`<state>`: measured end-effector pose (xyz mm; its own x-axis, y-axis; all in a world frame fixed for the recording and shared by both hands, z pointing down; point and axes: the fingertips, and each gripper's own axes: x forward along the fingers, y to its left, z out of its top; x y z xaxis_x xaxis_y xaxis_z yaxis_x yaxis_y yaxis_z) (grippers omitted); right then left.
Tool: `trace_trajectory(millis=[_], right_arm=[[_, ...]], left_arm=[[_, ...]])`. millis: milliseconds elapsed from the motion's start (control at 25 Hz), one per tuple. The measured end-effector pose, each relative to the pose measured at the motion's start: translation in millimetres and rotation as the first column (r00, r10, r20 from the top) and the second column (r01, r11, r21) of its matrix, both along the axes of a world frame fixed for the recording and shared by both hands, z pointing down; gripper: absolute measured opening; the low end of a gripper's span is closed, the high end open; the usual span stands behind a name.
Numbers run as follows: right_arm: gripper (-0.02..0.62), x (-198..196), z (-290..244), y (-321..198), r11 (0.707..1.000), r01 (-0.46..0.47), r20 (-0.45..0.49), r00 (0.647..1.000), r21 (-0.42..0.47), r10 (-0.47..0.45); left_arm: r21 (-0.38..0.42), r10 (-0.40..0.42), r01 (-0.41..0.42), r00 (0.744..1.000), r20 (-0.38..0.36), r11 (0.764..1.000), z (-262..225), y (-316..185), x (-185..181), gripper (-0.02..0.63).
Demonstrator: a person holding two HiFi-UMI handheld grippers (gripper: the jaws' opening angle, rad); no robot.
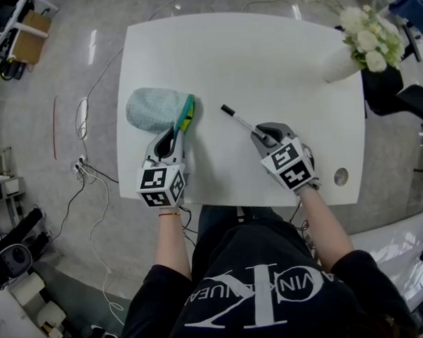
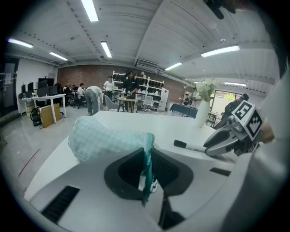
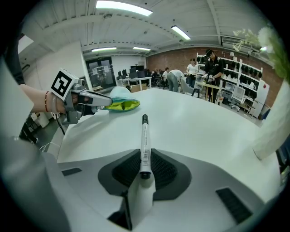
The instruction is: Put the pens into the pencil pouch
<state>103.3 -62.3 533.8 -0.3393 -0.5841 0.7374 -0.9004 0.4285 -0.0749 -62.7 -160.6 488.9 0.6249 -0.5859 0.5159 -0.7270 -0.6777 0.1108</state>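
The left gripper [image 2: 147, 168] is pinching the green rim of the checked pencil pouch [image 1: 151, 109], which is lying at the near left of the white table [image 1: 262, 57]. The right gripper [image 3: 144, 168] is clamping the near end of a black-capped pen [image 3: 144, 138]. The pen is pointing far-left toward the pouch, with open tabletop lying between them. A vase [image 1: 337, 65] of white flowers is standing at the far right corner, well apart. Cables [image 1: 93, 178] are trailing on the floor [image 1: 67, 59] at left.
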Motion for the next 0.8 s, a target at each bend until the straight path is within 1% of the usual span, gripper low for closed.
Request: trace_trajectory(millis=[200,480,800], right_arm=[[0.081,-6.3,-7.6,-4.3,1.000,-0.004,0.027,1.000,0.025,0.004],[0.080,-19.9,-16.7,-11.9,0.998,0.018,0.057,0.998,0.056,-0.021],[0.080,-43.8,-23.3,-15.4,0.994,0.079,0.094,0.992,0.071,-0.086]], left_arm=[[0.001,-0.010,0.010,1.000,-0.004,1.000,-2.4,1.2,-3.8,0.048],[0.000,-0.022,0.022,1.000,-0.010,1.000,-3.6,2.0,-8.3,0.048],[0.002,-0.034,0.034,0.999,-0.020,0.999,-3.7,2.9,-12.8,0.048]])
